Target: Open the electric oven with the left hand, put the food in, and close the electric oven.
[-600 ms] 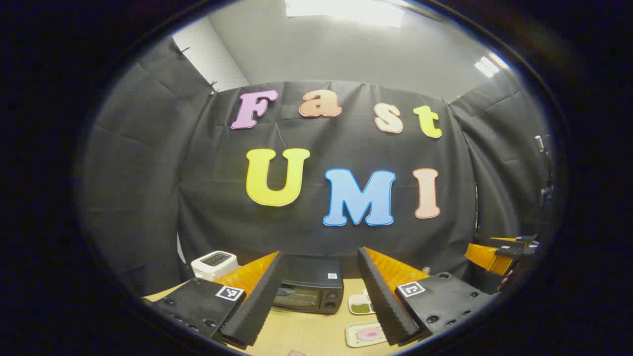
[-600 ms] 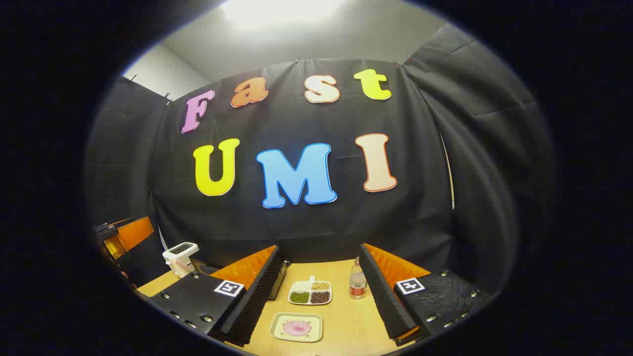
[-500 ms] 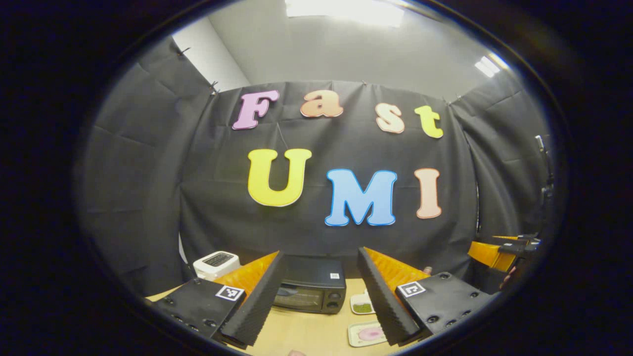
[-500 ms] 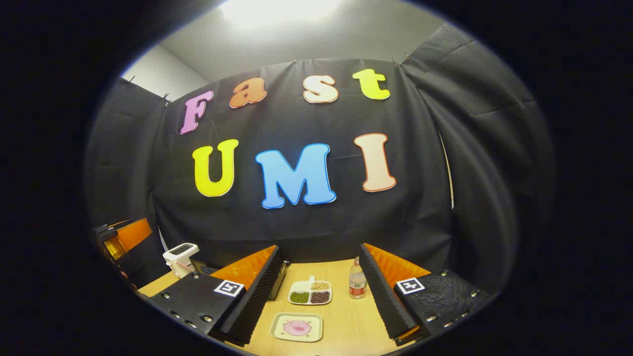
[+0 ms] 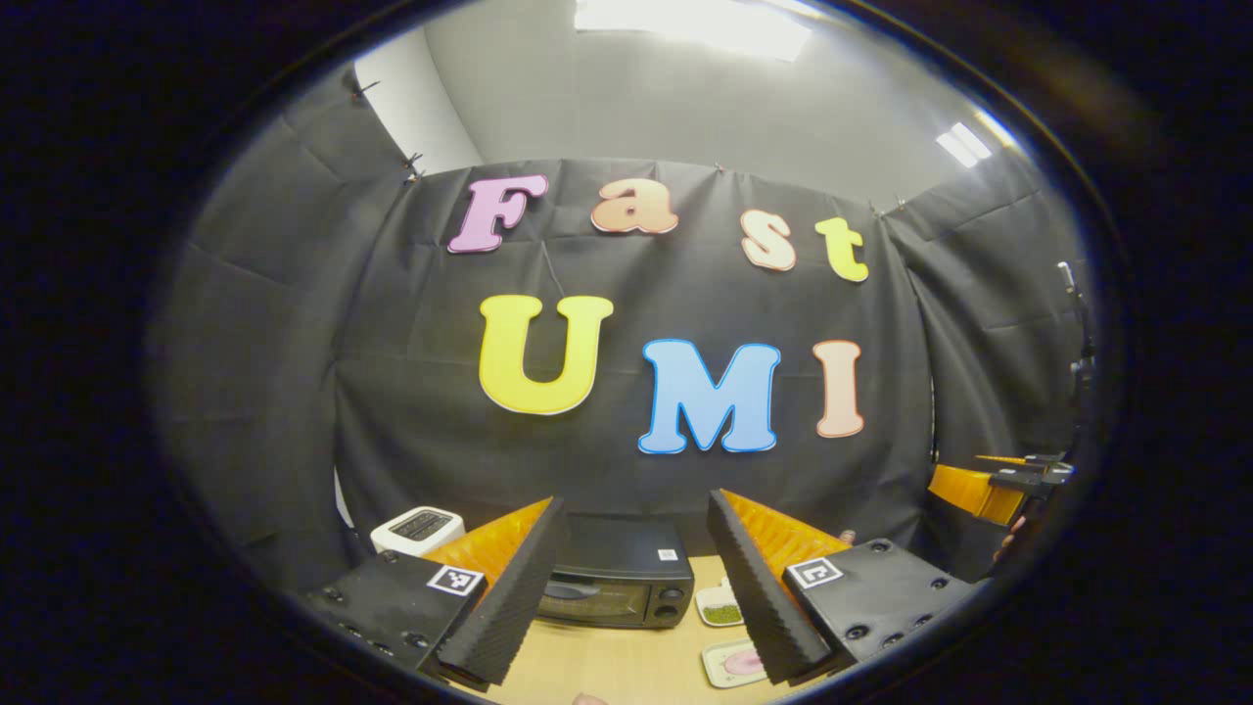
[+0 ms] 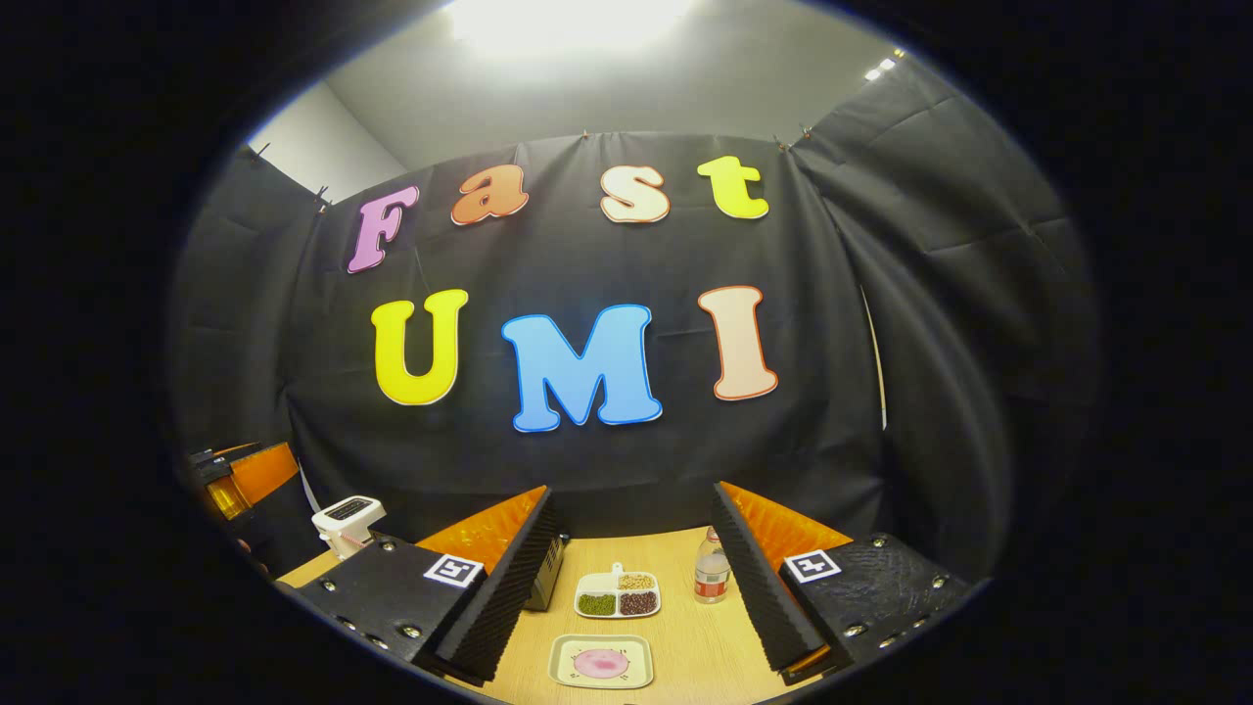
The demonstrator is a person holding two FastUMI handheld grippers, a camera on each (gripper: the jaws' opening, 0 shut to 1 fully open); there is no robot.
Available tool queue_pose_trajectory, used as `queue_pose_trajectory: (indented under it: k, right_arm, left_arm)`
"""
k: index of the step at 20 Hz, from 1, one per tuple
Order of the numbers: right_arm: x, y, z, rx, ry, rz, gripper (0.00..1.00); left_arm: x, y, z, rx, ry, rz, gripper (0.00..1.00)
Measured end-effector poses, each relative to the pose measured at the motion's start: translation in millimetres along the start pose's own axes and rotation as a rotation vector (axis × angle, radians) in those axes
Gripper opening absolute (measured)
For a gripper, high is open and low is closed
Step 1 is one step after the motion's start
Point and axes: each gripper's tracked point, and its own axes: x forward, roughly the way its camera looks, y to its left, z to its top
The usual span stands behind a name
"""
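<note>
Oven (image 5: 615,586) bottom centre of left gripper view, on tabletop (image 5: 607,666), door shut, framed between left tool (image 5: 636,578) fingers, well apart. Food plate (image 6: 601,662) bottom centre of right gripper view, ahead of right tool (image 6: 631,578). Both tools wide open, empty. Judgement: nothing done; opening, loading, closing all left.

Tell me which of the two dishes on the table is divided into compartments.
The farther dish, beside the bottle: three compartments with green, tan and dark fillings. The nearer plate is undivided, holding one pink item.
</note>
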Motion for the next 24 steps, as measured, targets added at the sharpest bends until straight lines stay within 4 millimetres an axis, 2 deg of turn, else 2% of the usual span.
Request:
queue_pose_trajectory:
  k: [5, 7, 10, 14, 20, 22, 24]
  right_arm:
    - [4.7, 17.7, -2.9, -0.016, 0.008, -0.009, 0.96]
    - [5.6, 21.6, -7.0, -0.023, 0.016, -0.012, 0.96]
    - [8.1, 22.2, -14.9, -0.029, 0.034, -0.033, 0.96]
    - [13.6, 18.7, -24.8, -0.041, 0.063, -0.063, 0.96]
    - [19.3, 5.4, -46.8, -0.072, 0.127, -0.13, 0.96]
    - [19.8, 2.1, -54.3, -0.069, 0.147, -0.152, 0.96]
    - [19.8, -2.3, -58.7, -0.069, 0.163, -0.173, 0.96]
  left_arm:
    - [9.1, 18.6, -5.1, -0.003, 0.015, -0.008, 0.97]
    - [19.8, 26.2, -21.2, -0.013, 0.052, -0.011, 0.97]
    - [47.3, 32.1, -60.8, -0.038, 0.15, -0.052, 1.0]
    - [97.8, 60.2, -117.8, -0.023, 0.285, -0.052, 1.0]
    - [162.9, 84.6, -209.7, -0.039, 0.456, -0.065, 0.97]
    - [181.9, 89.6, -234.4, -0.022, 0.488, -0.07, 0.97]
    - [196.3, 92.6, -250.6, -0.015, 0.504, -0.076, 1.0]
